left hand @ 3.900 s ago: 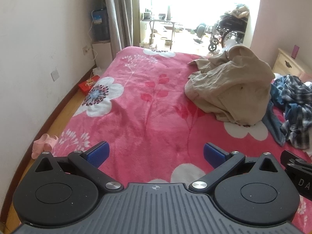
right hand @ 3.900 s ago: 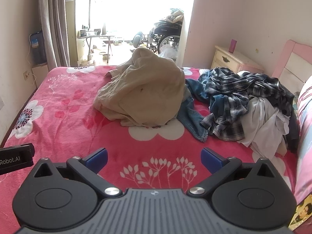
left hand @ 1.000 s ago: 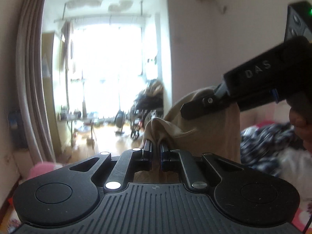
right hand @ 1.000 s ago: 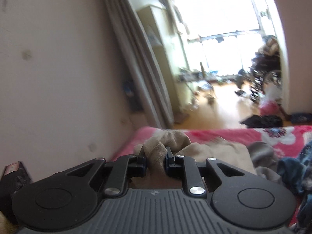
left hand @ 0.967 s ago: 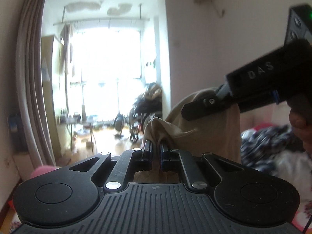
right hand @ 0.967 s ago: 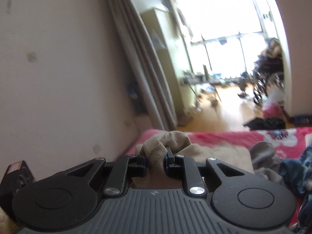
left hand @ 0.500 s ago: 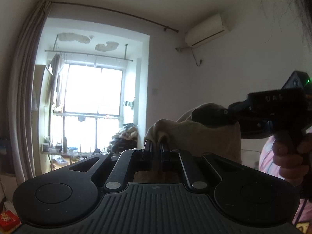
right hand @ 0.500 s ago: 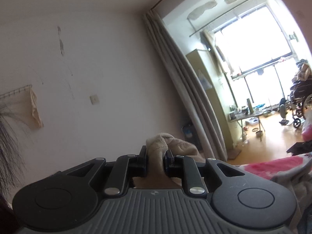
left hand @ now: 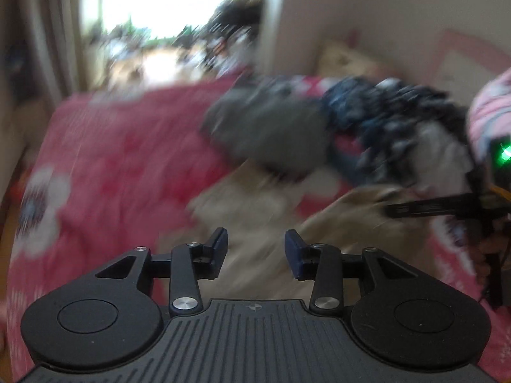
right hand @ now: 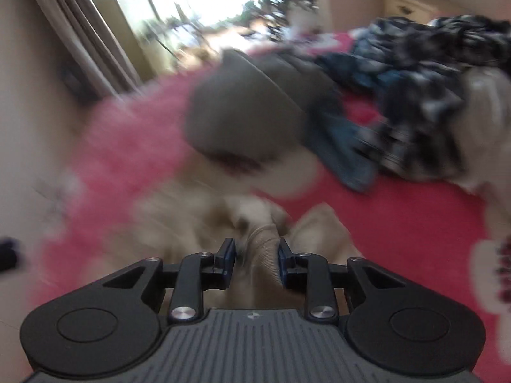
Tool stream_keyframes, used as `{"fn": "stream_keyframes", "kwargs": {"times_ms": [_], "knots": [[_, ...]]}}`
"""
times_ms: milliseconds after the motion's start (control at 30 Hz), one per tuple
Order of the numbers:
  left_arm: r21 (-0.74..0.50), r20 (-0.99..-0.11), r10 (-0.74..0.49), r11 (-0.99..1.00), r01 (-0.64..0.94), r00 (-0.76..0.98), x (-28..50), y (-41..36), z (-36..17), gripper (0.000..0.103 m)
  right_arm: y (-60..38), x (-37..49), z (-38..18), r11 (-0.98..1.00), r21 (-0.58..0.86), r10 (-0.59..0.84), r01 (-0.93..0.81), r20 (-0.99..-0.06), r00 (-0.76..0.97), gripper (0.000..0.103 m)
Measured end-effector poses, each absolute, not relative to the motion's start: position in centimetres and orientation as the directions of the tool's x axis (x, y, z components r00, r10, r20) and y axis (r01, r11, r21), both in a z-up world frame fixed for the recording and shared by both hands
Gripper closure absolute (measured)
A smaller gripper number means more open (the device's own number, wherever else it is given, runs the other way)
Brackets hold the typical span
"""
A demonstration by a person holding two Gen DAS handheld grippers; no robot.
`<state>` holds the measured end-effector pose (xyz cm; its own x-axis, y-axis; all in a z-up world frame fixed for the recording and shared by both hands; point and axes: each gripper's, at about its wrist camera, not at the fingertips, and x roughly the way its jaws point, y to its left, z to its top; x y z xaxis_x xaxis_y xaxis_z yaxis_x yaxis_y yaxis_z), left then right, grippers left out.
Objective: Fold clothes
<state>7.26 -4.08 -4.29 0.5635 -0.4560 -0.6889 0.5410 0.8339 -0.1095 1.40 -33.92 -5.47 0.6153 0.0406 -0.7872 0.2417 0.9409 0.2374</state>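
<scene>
The bed [left hand: 105, 146] carried everything: a grey heap [right hand: 246, 108] mid-mattress, a plaid pile [right hand: 428, 95] toward the headboard, and the tan garment [left hand: 265, 255] spread nearest the grippers. Motion blur smeared both views, so the garment's edges were hard to trace. The left gripper [left hand: 256, 249] hung released over the tan cloth, pads apart. The right gripper [right hand: 254, 260] stood parted, a fold of the cloth between its pads [right hand: 282, 261], probably loose rather than pinched.

motion blur smears the bedspread [left hand: 105, 146] and clothes pile [right hand: 431, 73].
</scene>
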Motion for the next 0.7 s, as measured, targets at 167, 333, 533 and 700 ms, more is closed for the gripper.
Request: {"fn": "stream_keyframes", "kwargs": {"times_ms": [167,333,533,700], "knots": [[-0.102,-0.751,-0.385,0.870,0.482,0.537,4.9,-0.2,-6.6,0.051,-32.1,-3.9,-3.2,0.972,0.161,-0.021,0.170,-0.663,0.748,0.057],[-0.088,-0.807,-0.313,0.903,0.422,0.502,2.6,3.6,-8.8,0.051,-23.3,-10.7,-0.3,0.978,-0.075,0.111,-0.194,-0.602,0.791,0.041],[0.001,-0.816,-0.248,0.903,0.431,0.522,0.0,4.8,-10.9,0.051,-11.7,-12.8,-6.9,0.749,-0.204,0.258,-0.631,-0.787,0.560,0.040],[0.058,-0.801,-0.228,0.891,0.451,0.554,-1.5,5.3,-11.2,0.051,-6.9,-10.8,-13.3,0.626,-0.277,0.161,-0.729,-0.869,0.468,0.045]]}}
